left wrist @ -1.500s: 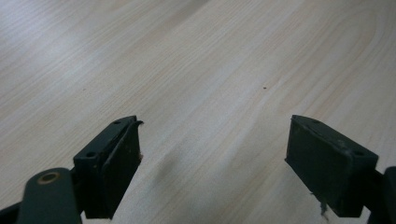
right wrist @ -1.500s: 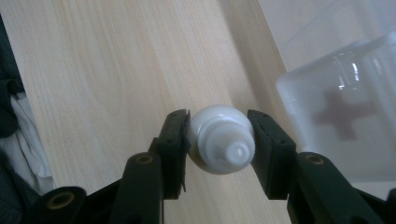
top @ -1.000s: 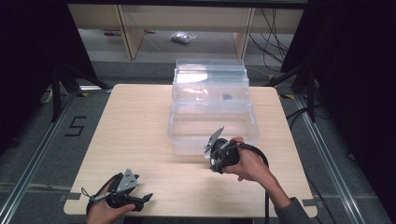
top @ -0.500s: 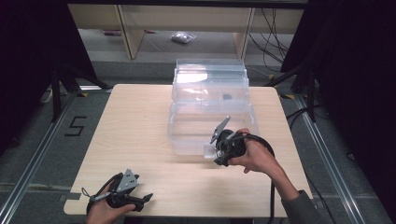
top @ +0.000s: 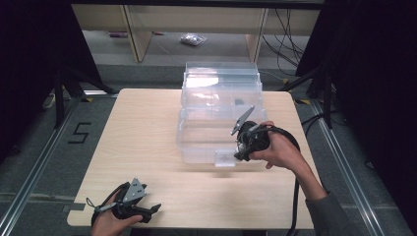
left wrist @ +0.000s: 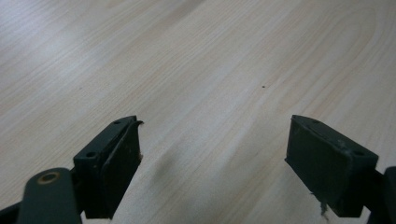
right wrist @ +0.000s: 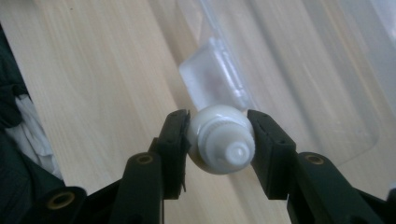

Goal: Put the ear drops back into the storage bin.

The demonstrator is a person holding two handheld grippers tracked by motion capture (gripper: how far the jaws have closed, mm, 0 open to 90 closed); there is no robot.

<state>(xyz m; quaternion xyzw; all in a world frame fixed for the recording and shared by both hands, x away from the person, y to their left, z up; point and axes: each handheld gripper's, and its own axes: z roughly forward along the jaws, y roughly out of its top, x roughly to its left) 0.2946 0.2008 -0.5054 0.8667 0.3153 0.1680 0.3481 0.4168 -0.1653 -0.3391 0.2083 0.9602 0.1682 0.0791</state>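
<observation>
My right gripper (right wrist: 219, 140) is clamped on a small white bottle (right wrist: 220, 140), no label readable; the clear plastic box (right wrist: 299, 70) lies just beyond. My left gripper (left wrist: 212, 163) stands apart over the table (left wrist: 196, 60).

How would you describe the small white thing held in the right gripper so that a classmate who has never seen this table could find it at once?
Start at the clear plastic storage box in the middle of the wooden table. At its near right corner, beside the latch, the right gripper is shut on a small white bottle. It is rounded and opaque with a ribbed screw neck and nozzle tip, unlike the see-through box.
</observation>
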